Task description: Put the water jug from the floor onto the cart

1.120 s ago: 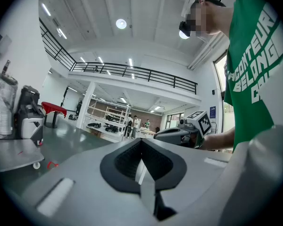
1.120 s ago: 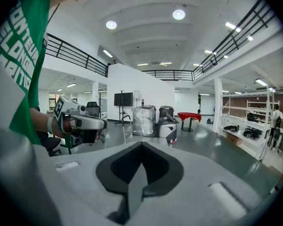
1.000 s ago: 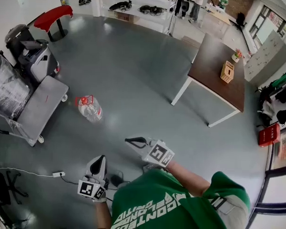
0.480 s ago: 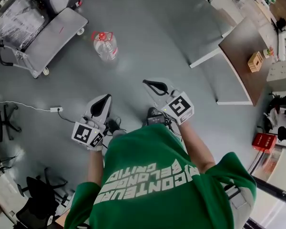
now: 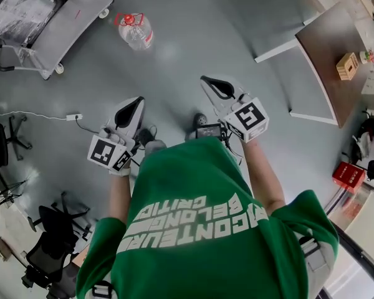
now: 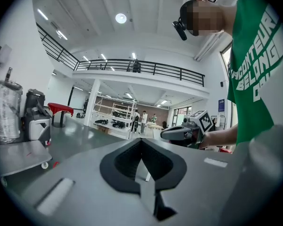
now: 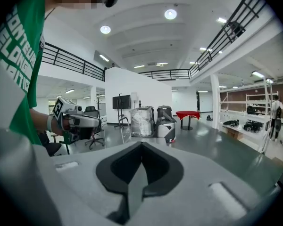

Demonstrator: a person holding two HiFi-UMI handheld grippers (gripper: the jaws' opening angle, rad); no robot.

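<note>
From the head view, the water jug stands upright on the grey floor, its red cap and handle on top, just beside the near edge of the flat grey cart and not on it. The person in a green shirt stands well back from the jug, with both arms stretched forward. The left hand-held gripper and the right hand-held gripper hang side by side over bare floor, each clenched on nothing. A white power strip lies on the floor left of the left one. To the right stands a brown-topped bench carrying a small wooden crate.

In the left gripper view, the left hand-held gripper has its jaws pressed together with nothing between them. The right hand-held gripper shows to the right at about the same height. A corner of the cart sits low at the left with a plastic-wrapped bundle behind it (whether the bundle rests on the cart is hard to tell here).

In the right gripper view, the right hand-held gripper is likewise clenched and empty. The left hand-held gripper shows at the left, and the wrapped bundle stands straight ahead in the distance beside a red table.
</note>
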